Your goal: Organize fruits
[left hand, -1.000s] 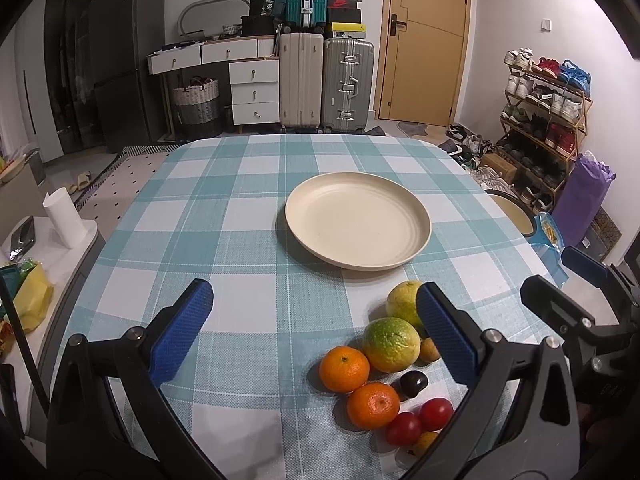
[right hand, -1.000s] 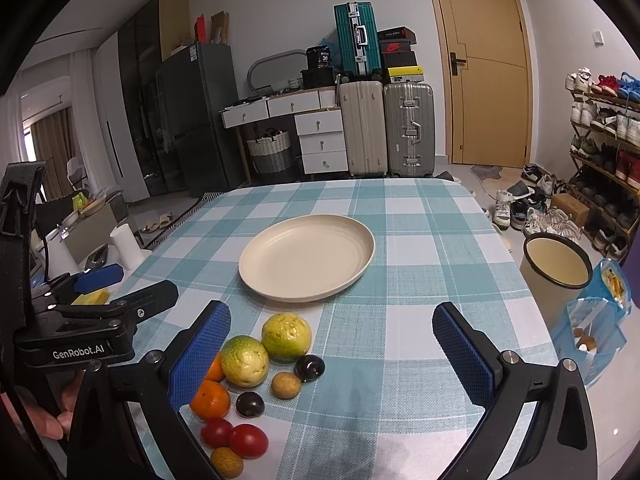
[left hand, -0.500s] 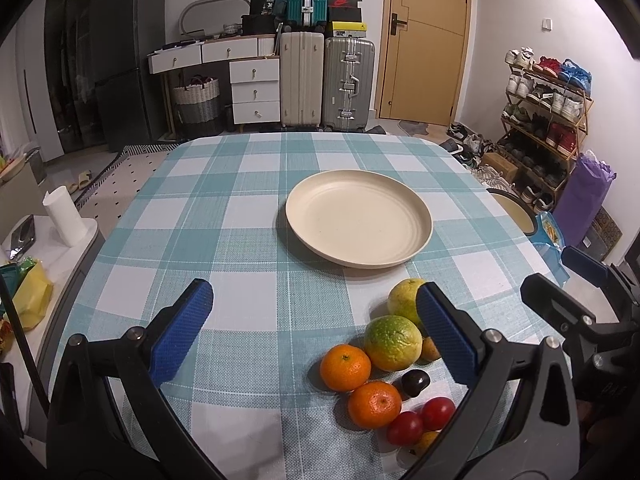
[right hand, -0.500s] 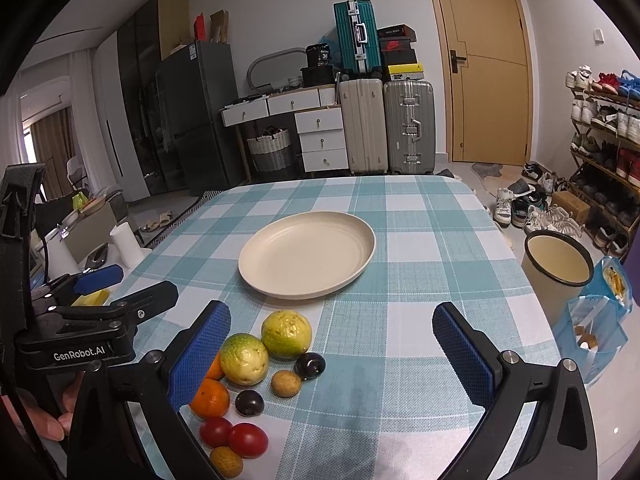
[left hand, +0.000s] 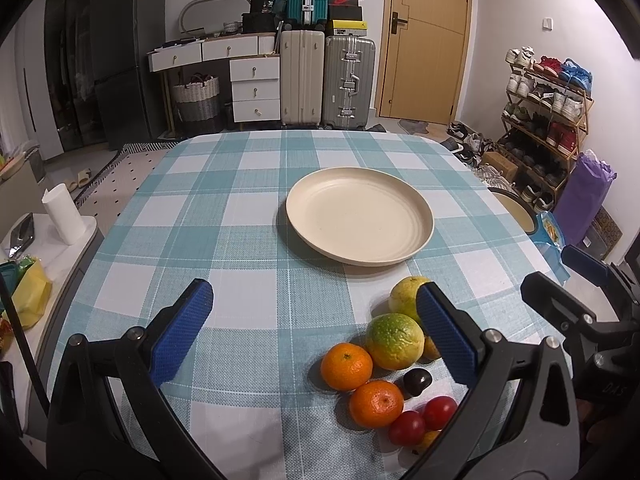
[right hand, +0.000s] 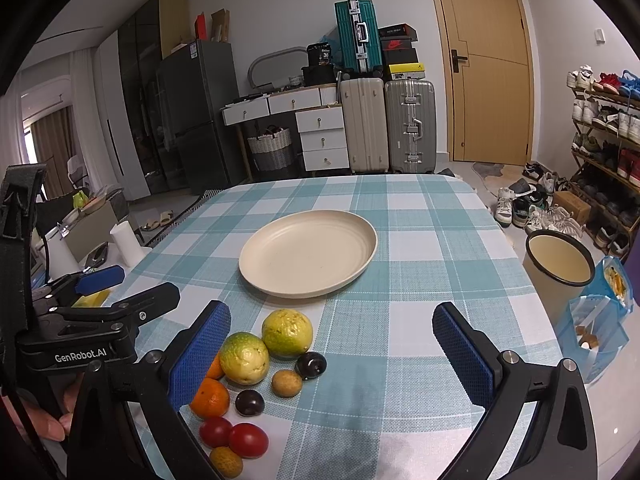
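**Approach for the first pick: fruit pile to plate**

We hold both tools above the bench (left hand: 224, 216) with nothing gripped: the left tool (left hand: 316, 336) and the right tool (right hand: 332, 352) each have their blue pads spread wide apart. The fruit sits in a tight cluster at the near edge, short of the empty plate (left hand: 360, 216). We judge the yellow-green fruit (right hand: 287, 333) nearest the plate to be the sensible first pick, since one side of it is clear of its neighbours. We should lower the right tool so one pad passes on each side of it, close gently on its widest part, and lift straight up. The small dark plum (right hand: 311, 365) lies just beside it and may roll if nudged.
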